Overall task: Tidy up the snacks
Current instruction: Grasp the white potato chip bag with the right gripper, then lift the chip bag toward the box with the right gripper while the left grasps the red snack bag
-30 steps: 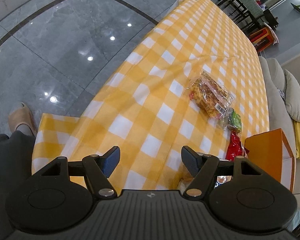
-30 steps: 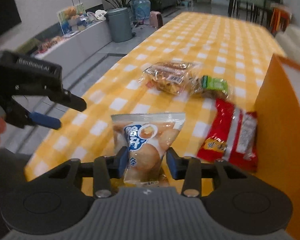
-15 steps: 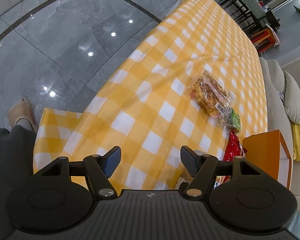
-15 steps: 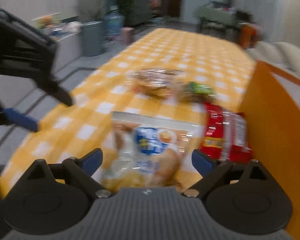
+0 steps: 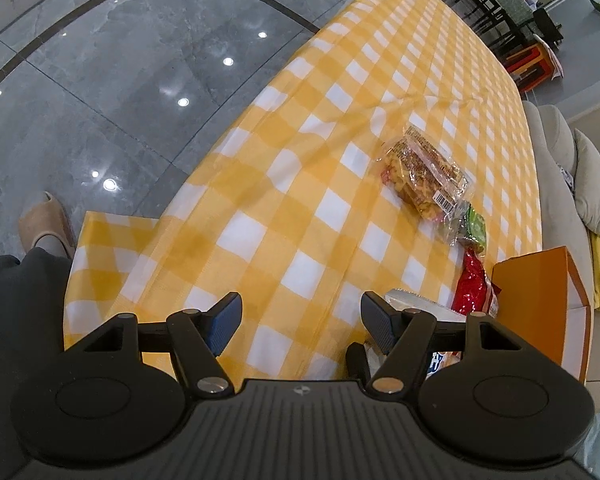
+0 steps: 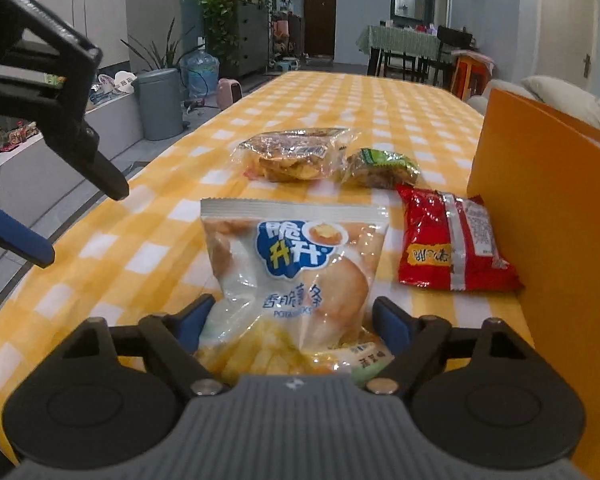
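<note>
A white potato-stick bag (image 6: 292, 272) lies on the yellow checked tablecloth (image 6: 148, 248), between the fingers of my right gripper (image 6: 294, 320), which is open around its lower end. A red snack bag (image 6: 452, 240) lies to its right beside an orange box (image 6: 548, 220). Farther back lie a clear bag of brown snacks (image 6: 296, 154) and a small green packet (image 6: 380, 168). My left gripper (image 5: 302, 320) is open and empty above the near table end. It also shows at the left of the right wrist view (image 6: 60, 128).
The table's left edge drops to a grey tiled floor (image 5: 100, 80). A pale sofa (image 5: 560, 160) runs along the table's right side. The person's slipper (image 5: 44, 220) is on the floor near the table corner. A grey bin (image 6: 158, 102) stands by the far left.
My right gripper has opened off the potato-stick bag, which it pinched a second ago; the bag now lies on the cloth. My left gripper has risen slightly.
</note>
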